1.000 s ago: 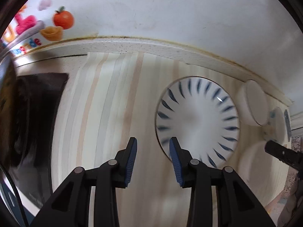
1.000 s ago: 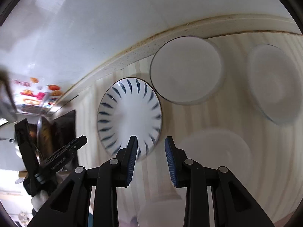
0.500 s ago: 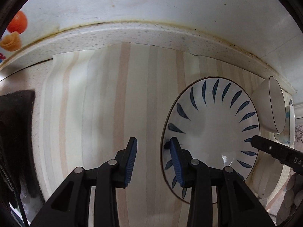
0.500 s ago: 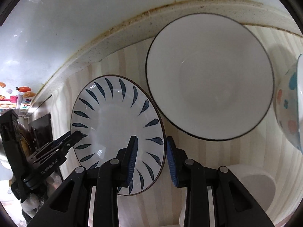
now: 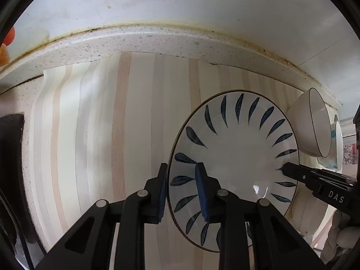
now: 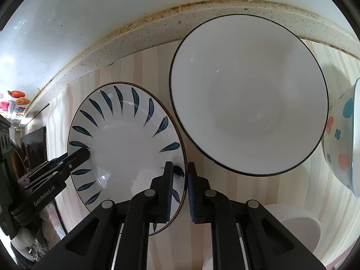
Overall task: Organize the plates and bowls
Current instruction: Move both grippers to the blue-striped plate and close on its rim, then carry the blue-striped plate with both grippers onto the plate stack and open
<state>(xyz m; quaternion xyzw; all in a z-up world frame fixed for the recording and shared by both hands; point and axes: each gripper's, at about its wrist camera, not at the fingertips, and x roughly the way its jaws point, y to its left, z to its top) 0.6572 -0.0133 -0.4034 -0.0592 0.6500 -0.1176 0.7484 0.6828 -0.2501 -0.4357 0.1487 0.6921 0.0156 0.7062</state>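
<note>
Right now both grippers straddle opposite edges of one plate, white with dark blue leaf strokes round its border, lying on a striped mat over a speckled counter that meets a pale wall. From the left wrist view, the left gripper has one blue-padded finger outside the plate's left rim and the other over the plate's face; a gap shows between pads and rim, so the jaws stand apart and are not pressing. From the right wrist view, the right gripper brackets the plate's right rim the same way, its pads close to the edge on both sides, and whether they touch it cannot be told. Each gripper's tip appears in the other camera, reaching onto the plate's far side. Just beside the plate toward the wall stands a white bowl with a thin dark rim. Beyond it, at the right edge, is a bowl with coloured spots, and a plain white dish lies nearer the camera
</note>
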